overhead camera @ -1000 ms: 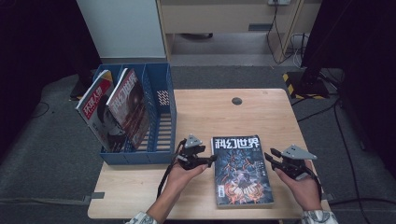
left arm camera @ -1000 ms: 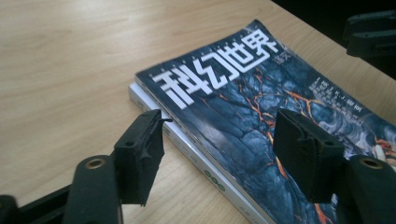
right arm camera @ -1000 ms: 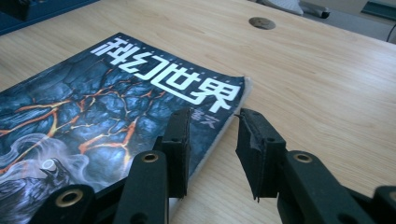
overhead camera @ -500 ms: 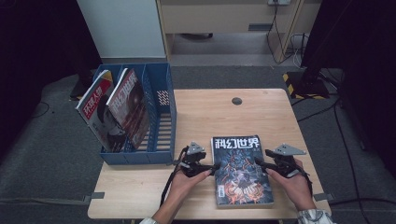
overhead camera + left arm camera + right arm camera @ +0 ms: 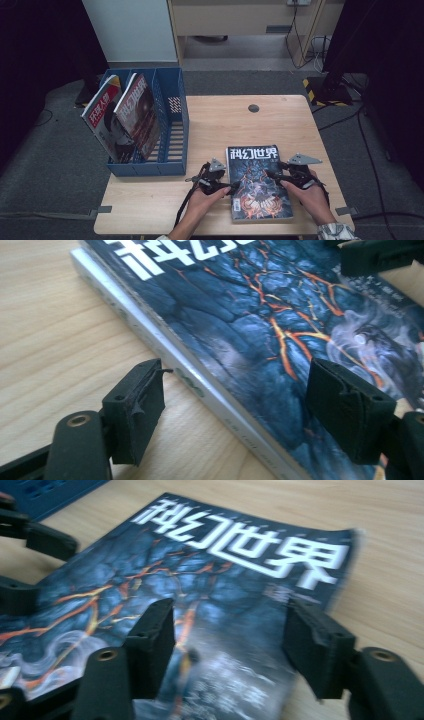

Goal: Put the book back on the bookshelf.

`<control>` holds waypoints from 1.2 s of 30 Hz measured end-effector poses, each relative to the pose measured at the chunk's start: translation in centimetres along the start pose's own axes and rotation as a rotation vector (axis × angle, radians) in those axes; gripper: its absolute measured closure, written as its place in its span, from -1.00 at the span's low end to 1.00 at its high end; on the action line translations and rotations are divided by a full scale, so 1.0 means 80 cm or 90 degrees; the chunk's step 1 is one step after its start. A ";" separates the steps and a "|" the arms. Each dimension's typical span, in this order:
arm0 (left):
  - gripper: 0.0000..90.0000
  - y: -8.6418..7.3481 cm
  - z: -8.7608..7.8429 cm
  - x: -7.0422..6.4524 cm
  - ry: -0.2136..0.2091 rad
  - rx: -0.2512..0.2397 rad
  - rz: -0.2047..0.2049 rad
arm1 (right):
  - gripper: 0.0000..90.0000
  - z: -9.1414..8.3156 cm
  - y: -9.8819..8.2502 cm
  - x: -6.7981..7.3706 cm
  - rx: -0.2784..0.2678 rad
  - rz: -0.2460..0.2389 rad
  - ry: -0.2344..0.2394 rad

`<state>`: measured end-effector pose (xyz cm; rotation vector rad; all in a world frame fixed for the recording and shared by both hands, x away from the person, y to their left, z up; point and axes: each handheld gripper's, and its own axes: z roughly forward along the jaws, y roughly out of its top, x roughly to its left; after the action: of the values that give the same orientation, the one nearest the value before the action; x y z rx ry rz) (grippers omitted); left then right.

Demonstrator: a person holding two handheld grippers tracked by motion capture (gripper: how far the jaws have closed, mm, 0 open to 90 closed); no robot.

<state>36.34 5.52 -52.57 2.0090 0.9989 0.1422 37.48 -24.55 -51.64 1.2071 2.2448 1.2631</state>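
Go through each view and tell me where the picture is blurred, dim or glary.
High view: table lit, surroundings dark. Left gripper view: magazine sharp mid-frame, pale sheen on its spine, near fingers soft. Right gripper view: magazine cover smeared by blur.

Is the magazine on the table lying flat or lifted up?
Lying flat: the magazine rests cover up on the table, spine against the wood.

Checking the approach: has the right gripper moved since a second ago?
Yes. The right gripper has shifted left, from beside the magazine's right edge to over its cover.
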 end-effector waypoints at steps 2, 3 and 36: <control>-0.49 0.000 0.001 -0.001 -0.001 -0.001 0.000 | -0.22 0.002 0.001 0.003 0.004 -0.009 -0.001; -0.49 -0.001 0.001 -0.001 -0.001 -0.001 0.001 | -0.23 0.002 0.002 0.006 0.015 -0.031 -0.010; -0.61 -0.006 0.000 0.005 -0.045 0.024 -0.029 | -0.35 0.027 0.011 0.001 0.019 -0.061 -0.018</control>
<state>36.34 5.93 -53.04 2.0093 1.0087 0.0277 39.22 -23.07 -52.14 1.1069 2.2799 1.1744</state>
